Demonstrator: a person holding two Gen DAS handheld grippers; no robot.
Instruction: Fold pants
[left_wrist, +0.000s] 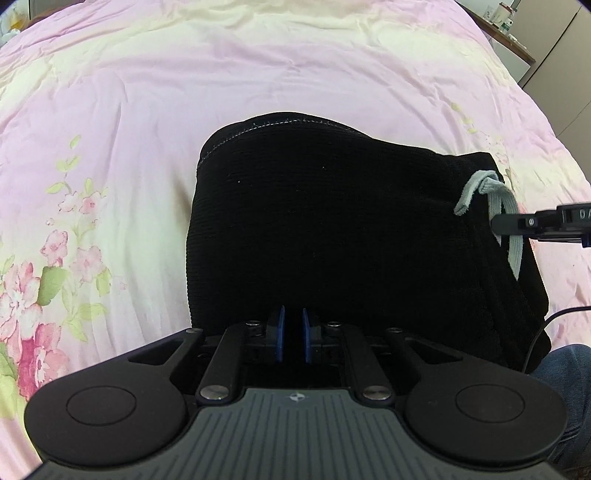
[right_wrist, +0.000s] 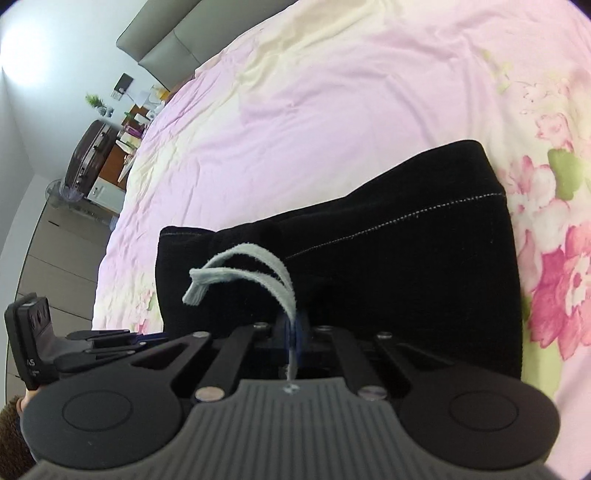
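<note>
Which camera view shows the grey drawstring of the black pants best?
The right wrist view: the grey drawstring arches close to the lens and runs between the right gripper fingers. The left wrist view shows it smaller, at the pants' right edge.

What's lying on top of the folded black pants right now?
A pale grey drawstring lies on the black pants, running into the right claw. Layers underneath are hidden.

Pink floral bedsheet (left_wrist: 147, 110), suitcase (right_wrist: 90, 151) (dark), grey headboard (right_wrist: 177, 40)
</note>
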